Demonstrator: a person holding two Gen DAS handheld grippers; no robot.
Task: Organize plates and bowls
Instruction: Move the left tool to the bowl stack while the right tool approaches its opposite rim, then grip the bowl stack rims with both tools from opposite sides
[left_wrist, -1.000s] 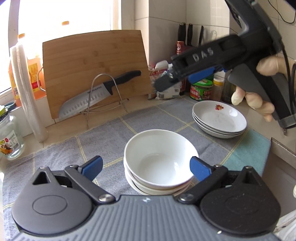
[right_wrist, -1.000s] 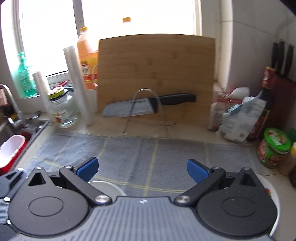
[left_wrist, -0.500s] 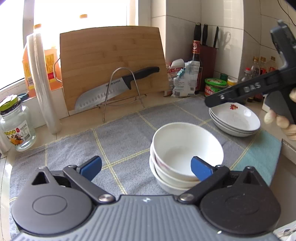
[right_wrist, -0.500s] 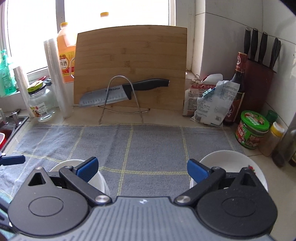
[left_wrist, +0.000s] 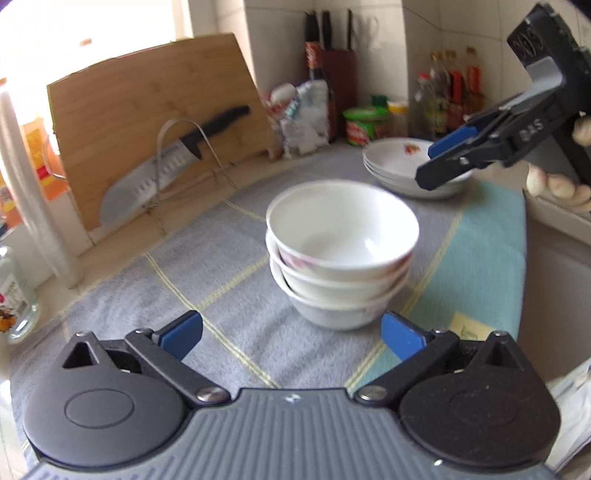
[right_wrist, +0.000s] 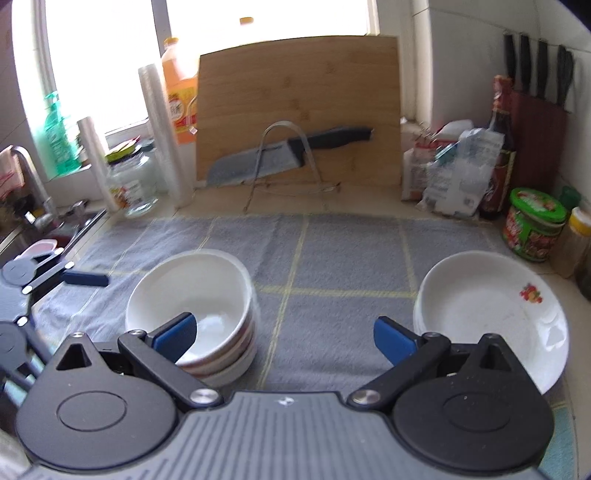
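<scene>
A stack of three white bowls (left_wrist: 341, 251) stands on the grey checked mat (left_wrist: 229, 295); it also shows in the right wrist view (right_wrist: 195, 310). A stack of white plates (left_wrist: 399, 166) with a small red print lies at the mat's right; it shows in the right wrist view too (right_wrist: 487, 314). My left gripper (left_wrist: 291, 334) is open and empty, held back from the bowls. My right gripper (right_wrist: 282, 334) is open and empty, above the mat between bowls and plates. It appears in the left wrist view (left_wrist: 443, 158) over the plates.
A bamboo cutting board (right_wrist: 299, 107) leans on the back wall with a knife (right_wrist: 284, 153) on a wire stand. Jars, bottles and a knife block (right_wrist: 539, 129) crowd the right corner. A glass jar (right_wrist: 135, 184), film rolls and a sink (right_wrist: 40, 243) lie left.
Both grippers have pulled back and away from the dishes. The bowls and plates now show fuller in the right wrist view. Both grippers stay open.
</scene>
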